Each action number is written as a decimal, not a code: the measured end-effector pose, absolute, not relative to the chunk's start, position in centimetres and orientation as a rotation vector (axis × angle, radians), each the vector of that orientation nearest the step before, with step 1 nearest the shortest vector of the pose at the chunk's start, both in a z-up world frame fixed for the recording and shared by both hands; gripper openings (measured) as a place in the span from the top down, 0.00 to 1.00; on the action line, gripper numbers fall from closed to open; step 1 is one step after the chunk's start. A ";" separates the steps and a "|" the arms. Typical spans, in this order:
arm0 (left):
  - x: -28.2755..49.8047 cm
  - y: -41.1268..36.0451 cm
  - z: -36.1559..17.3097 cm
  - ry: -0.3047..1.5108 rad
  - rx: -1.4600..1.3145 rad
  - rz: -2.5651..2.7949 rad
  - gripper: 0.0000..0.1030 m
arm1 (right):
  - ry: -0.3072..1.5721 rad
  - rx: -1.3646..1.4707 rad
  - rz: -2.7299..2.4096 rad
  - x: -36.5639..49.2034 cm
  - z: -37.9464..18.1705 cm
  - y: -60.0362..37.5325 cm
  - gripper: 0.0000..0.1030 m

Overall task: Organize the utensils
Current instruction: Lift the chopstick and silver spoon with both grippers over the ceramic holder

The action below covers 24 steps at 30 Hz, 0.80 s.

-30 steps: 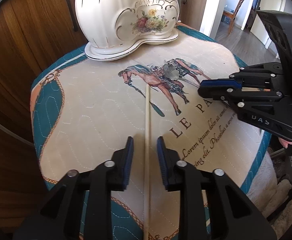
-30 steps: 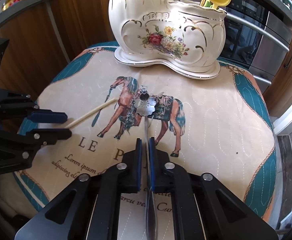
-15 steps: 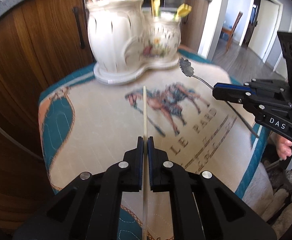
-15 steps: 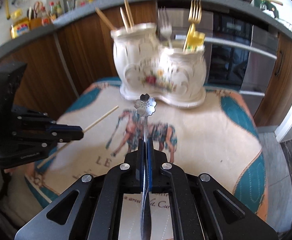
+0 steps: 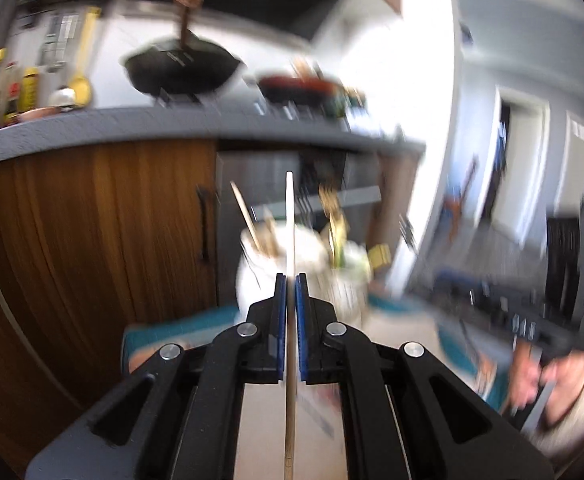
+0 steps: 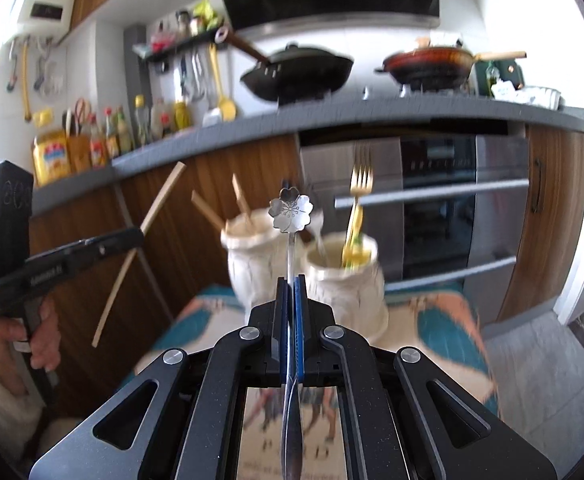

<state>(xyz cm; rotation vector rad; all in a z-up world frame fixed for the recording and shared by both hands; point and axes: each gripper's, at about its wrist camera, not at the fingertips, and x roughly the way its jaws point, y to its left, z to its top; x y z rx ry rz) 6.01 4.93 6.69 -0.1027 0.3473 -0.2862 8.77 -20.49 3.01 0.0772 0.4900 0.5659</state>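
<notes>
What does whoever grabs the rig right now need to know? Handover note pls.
Left gripper: jaws shut on a wooden chopstick, lifted, tip forward.
Right gripper: jaws shut on a flower-ended metal utensil, also lifted.
White ceramic holder stands on the printed mat; chopsticks sit in its left cup, a gold fork in the right.
Done: both picked up.
Left: drop each into the holder; chopstick likely goes left.

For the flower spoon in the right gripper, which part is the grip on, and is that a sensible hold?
The right gripper pinches the spoon on its thin shaft, flat sides between the pads, flower end forward. Sensible, probably: the shaft is straight and narrow.
</notes>
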 end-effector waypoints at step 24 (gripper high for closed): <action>20.7 4.4 9.1 0.105 -0.273 -0.338 0.96 | 0.380 0.323 0.525 21.9 3.5 -17.4 0.96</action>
